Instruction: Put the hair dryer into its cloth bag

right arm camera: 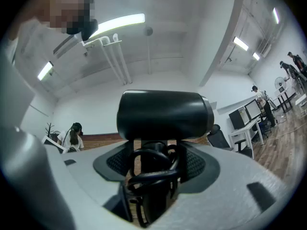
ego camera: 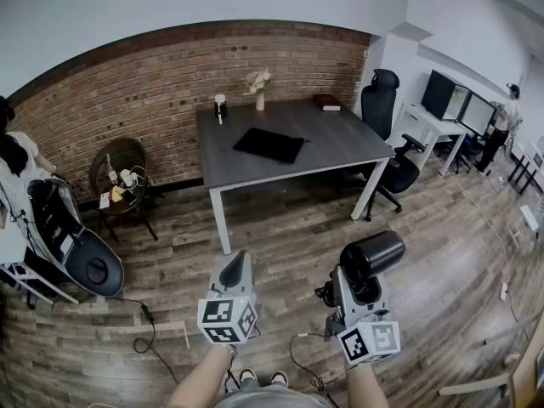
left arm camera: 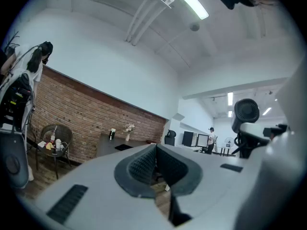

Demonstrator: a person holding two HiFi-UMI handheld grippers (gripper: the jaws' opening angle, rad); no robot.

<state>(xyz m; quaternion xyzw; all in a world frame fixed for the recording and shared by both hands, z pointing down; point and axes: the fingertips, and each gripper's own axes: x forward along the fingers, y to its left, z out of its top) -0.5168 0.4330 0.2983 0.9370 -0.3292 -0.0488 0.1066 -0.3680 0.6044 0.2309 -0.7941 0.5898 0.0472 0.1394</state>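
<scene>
Hair dryer (right arm camera: 165, 114) clamped in right tool (right arm camera: 154, 163) | left tool (left arm camera: 156, 163) closed, empty

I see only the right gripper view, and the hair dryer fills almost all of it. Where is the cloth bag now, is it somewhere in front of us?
Observer: The head view shows a flat black bag lying near the middle of the grey table ahead.
Operator: Is the left hand-held gripper carrying something?
Observer: No. The left hand-held gripper is shut, with nothing between its jaws.
Operator: Does anything else stand on that table?
Observer: A vase of flowers and a small container stand at its far edge, by the brick wall.
</scene>
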